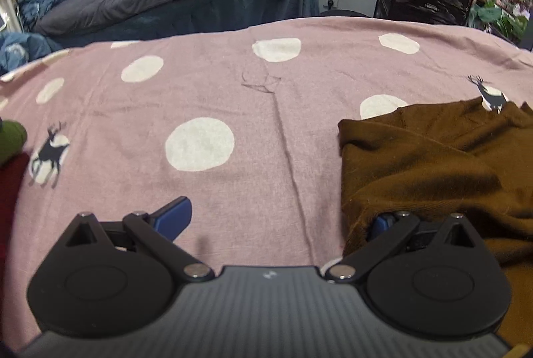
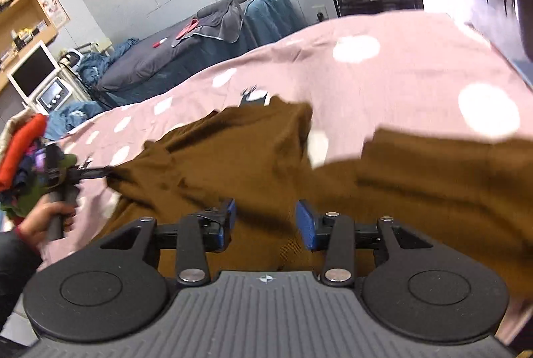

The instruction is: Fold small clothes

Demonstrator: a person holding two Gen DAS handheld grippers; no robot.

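Matt brown knit-cloth garment (image 2: 416, 188), soft and faintly fuzzy, on a pink woven cotton-like sheet with white dots (image 1: 233, 91); both grippers' bodies matt black plastic with shiny metal pins.

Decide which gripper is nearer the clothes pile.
Left. The left gripper sits beside the pile; the right gripper hangs over the brown garment, farther off.

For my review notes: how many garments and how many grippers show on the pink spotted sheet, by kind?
Brown knit garment, spread on the pink spotted sheet: 1
Heap of mixed coloured clothes at the sheet's edge: 1 heap; separate pieces cannot be counted
Black two-finger grippers with blue pads: 2, left gripper and right gripper
Total: 4
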